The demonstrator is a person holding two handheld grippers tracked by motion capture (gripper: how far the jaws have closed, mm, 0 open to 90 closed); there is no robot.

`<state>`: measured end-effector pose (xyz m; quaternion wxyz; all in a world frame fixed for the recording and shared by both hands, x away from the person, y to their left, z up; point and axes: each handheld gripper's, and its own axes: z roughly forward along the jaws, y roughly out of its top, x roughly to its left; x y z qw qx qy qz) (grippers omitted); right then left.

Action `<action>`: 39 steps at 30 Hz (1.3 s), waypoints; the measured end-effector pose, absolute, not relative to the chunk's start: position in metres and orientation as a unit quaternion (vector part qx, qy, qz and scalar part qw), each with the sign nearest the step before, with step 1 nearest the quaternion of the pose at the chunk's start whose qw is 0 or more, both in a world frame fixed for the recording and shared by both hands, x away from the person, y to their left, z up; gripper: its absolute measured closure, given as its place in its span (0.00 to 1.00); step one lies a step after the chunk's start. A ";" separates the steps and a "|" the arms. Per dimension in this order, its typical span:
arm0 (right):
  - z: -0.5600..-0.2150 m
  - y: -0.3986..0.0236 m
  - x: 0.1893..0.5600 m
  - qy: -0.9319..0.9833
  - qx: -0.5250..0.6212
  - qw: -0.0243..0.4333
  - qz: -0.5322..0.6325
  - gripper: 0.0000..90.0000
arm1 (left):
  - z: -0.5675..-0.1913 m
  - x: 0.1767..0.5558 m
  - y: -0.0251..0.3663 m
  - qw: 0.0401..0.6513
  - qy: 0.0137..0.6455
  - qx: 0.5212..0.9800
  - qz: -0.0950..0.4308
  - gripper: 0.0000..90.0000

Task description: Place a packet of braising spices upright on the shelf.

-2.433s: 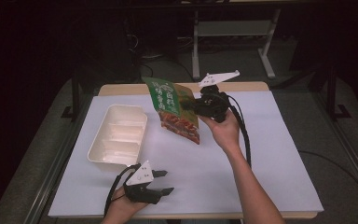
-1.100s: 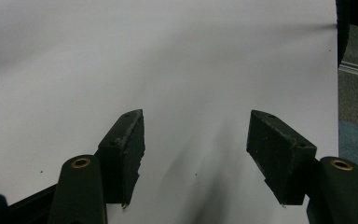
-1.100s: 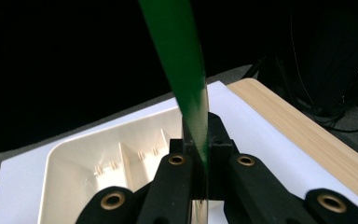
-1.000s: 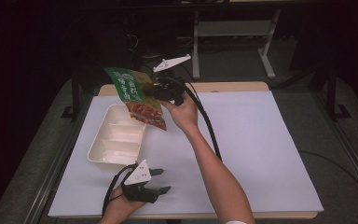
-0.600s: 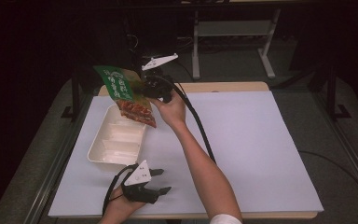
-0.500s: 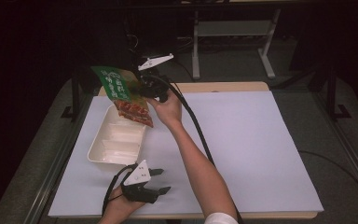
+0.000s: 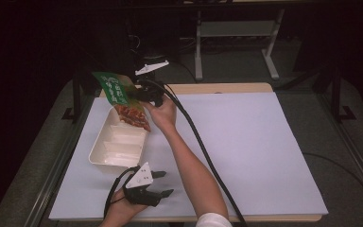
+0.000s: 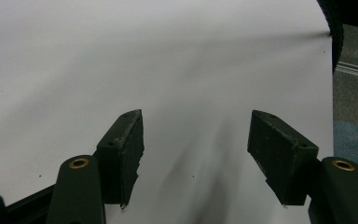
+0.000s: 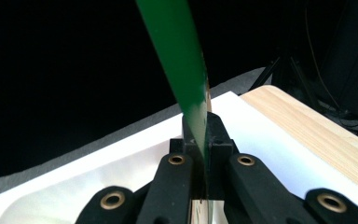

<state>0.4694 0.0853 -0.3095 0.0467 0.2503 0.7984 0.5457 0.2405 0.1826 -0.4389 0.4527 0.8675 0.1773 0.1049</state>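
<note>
Right forearm stretches from the near edge diagonally up to the far left, hand gripping the right gripper (image 7: 139, 94) at the far-left part of the tabletop (image 7: 264, 156), cable trailing back along the arm. Its fingers are clamped tight together on the edge of a snack pouch (image 7: 123, 98), seen edge-on as a green strip between them in the right gripper view (image 9: 186, 79). Pouch hangs tilted over the far end of the white tray (image 7: 118, 146), lower corner just above or at the tray's far rim, contact can't be told. Pouch is green on top with white writing, too small to read, reddish-brown food picture below. Left hand (image 7: 120, 210) rests at the near edge, left of the right forearm, holding the left gripper (image 7: 163, 184) low over the white sheet, pointing right. Its fingers (image 8: 123, 149) stand well apart, nothing between them, bare sheet underneath.
</note>
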 end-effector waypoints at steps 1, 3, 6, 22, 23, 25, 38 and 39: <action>-0.310 0.086 0.470 0.797 0.253 0.046 0.547 1.00 | -0.439 0.241 0.183 0.453 0.177 0.867 0.105 0.39; -0.313 0.086 0.473 0.789 0.265 0.042 0.552 1.00 | -0.439 0.240 0.183 0.453 0.177 0.867 0.105 0.39; -0.315 0.085 0.476 0.784 0.273 0.044 0.555 1.00 | -0.439 0.240 0.182 0.454 0.176 0.867 0.105 0.39; -0.327 0.093 0.485 0.776 0.318 0.057 0.542 1.00 | -0.440 0.239 0.179 0.452 0.174 0.869 0.103 0.39; -0.329 0.093 0.486 0.775 0.323 0.053 0.541 1.00 | -0.440 0.239 0.179 0.452 0.174 0.869 0.103 0.39; -0.332 0.094 0.488 0.775 0.336 0.050 0.534 1.00 | -0.440 0.239 0.179 0.452 0.174 0.869 0.104 0.39; -0.346 0.085 0.485 0.778 0.303 0.033 0.549 0.99 | -0.440 0.239 0.179 0.448 0.171 0.871 0.106 0.39; -0.345 0.086 0.485 0.780 0.302 0.035 0.547 0.99 | -0.440 0.239 0.179 0.447 0.170 0.872 0.106 0.39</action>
